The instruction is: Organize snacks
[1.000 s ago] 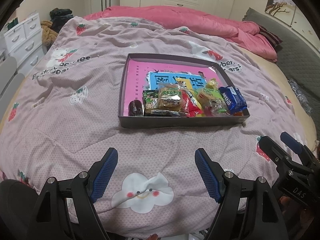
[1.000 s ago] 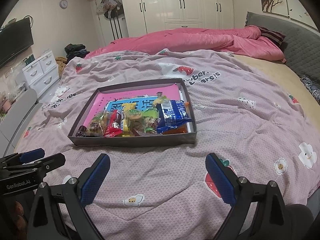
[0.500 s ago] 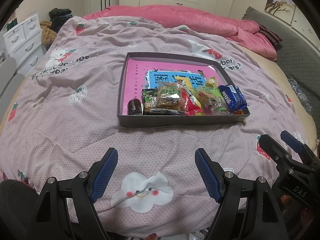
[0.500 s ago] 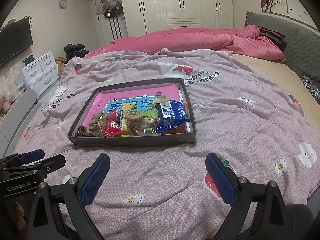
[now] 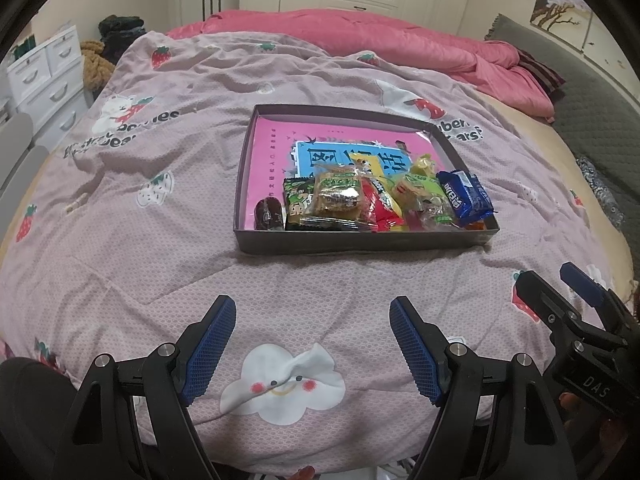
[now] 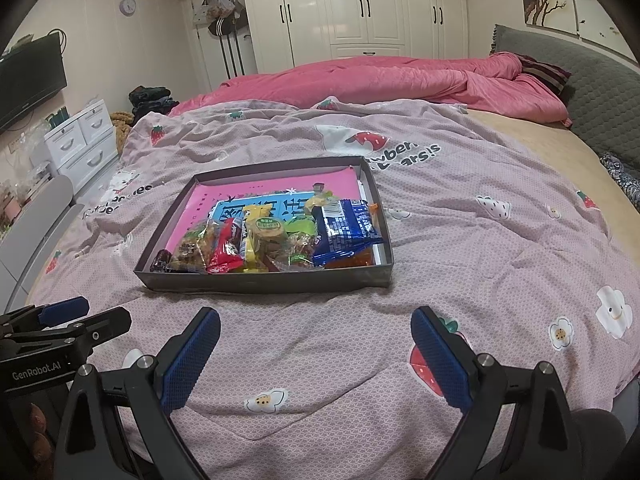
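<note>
A dark shallow box (image 5: 360, 243) (image 6: 264, 282) sits on the bed with a pink book inside. Several wrapped snacks are piled along its near edge: a blue packet (image 5: 464, 196) (image 6: 346, 228), a red packet (image 5: 380, 210) (image 6: 224, 254), a tan cracker pack (image 5: 336, 196), a green pack (image 5: 296, 198) and a dark candy (image 5: 267, 212). My left gripper (image 5: 313, 316) is open and empty, short of the box. My right gripper (image 6: 316, 326) is open and empty, also short of the box. Each gripper shows at the edge of the other's view.
The bed is covered by a pale pink printed quilt (image 5: 120, 220) with a rumpled pink duvet (image 5: 400, 36) at the far end. White drawers (image 6: 80, 140) stand to the left, wardrobes (image 6: 360, 8) behind, a grey headboard (image 6: 592, 92) to the right.
Both views have shifted slightly; the box sits a little lower and nearer in the frames. Both grippers stay open and empty.
</note>
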Demonstrator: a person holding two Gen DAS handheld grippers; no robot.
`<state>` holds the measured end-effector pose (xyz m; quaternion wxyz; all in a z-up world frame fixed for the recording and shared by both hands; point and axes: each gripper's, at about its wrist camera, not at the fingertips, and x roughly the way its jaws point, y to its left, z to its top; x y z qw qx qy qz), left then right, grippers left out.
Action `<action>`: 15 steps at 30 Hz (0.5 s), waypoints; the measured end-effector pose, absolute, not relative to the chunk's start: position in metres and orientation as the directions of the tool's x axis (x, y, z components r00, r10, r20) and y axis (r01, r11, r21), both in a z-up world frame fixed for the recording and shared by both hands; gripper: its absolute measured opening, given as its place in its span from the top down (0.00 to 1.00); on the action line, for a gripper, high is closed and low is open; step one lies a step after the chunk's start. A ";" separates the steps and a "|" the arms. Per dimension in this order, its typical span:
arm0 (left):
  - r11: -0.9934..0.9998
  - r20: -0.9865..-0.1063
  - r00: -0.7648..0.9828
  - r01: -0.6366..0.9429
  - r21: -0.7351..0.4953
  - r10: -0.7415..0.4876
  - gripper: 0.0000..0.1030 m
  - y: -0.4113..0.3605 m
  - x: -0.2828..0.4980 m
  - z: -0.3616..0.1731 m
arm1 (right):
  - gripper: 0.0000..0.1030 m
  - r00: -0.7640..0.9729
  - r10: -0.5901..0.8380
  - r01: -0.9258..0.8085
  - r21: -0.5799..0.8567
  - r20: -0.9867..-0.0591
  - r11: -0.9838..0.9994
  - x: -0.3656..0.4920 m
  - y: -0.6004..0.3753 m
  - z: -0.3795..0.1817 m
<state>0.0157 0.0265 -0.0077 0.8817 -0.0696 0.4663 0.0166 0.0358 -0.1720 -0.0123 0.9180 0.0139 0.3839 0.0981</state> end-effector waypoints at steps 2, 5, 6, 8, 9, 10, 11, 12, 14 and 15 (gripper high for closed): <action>0.990 -0.826 0.563 -0.096 -0.106 -0.034 0.22 0.026 0.016 -0.008 | 0.06 0.686 0.191 -0.170 0.101 -0.702 0.980 0.036 -0.172 -0.012; 0.990 -0.827 0.561 -0.099 -0.103 -0.030 0.22 0.026 0.016 -0.008 | 0.06 0.685 0.189 -0.168 0.100 -0.703 0.981 0.035 -0.172 -0.012; 0.990 -0.828 0.561 -0.100 -0.103 -0.030 0.22 0.026 0.016 -0.008 | 0.06 0.686 0.191 -0.169 0.101 -0.703 0.980 0.036 -0.172 -0.012; 0.990 -0.827 0.561 -0.099 -0.103 -0.030 0.22 0.026 0.016 -0.008 | 0.06 0.686 0.190 -0.169 0.100 -0.702 0.981 0.036 -0.172 -0.012; 0.990 -0.828 0.560 -0.099 -0.102 -0.029 0.22 0.027 0.016 -0.008 | 0.06 0.686 0.191 -0.170 0.100 -0.703 0.980 0.036 -0.172 -0.012; 0.990 -0.828 0.560 -0.099 -0.102 -0.029 0.22 0.027 0.016 -0.008 | 0.06 0.685 0.191 -0.170 0.101 -0.703 0.980 0.036 -0.172 -0.012; 0.990 -0.828 0.560 -0.099 -0.103 -0.030 0.22 0.027 0.016 -0.008 | 0.06 0.685 0.191 -0.169 0.101 -0.703 0.980 0.035 -0.172 -0.012; 0.990 -0.828 0.561 -0.100 -0.102 -0.028 0.22 0.027 0.016 -0.008 | 0.06 0.686 0.190 -0.169 0.101 -0.703 0.980 0.035 -0.172 -0.012; 0.990 -0.828 0.560 -0.100 -0.102 -0.029 0.22 0.027 0.016 -0.008 | 0.06 0.686 0.190 -0.169 0.100 -0.703 0.981 0.036 -0.172 -0.012; 0.990 -0.828 0.560 -0.100 -0.102 -0.029 0.22 0.026 0.016 -0.008 | 0.06 0.686 0.190 -0.169 0.101 -0.702 0.980 0.036 -0.172 -0.012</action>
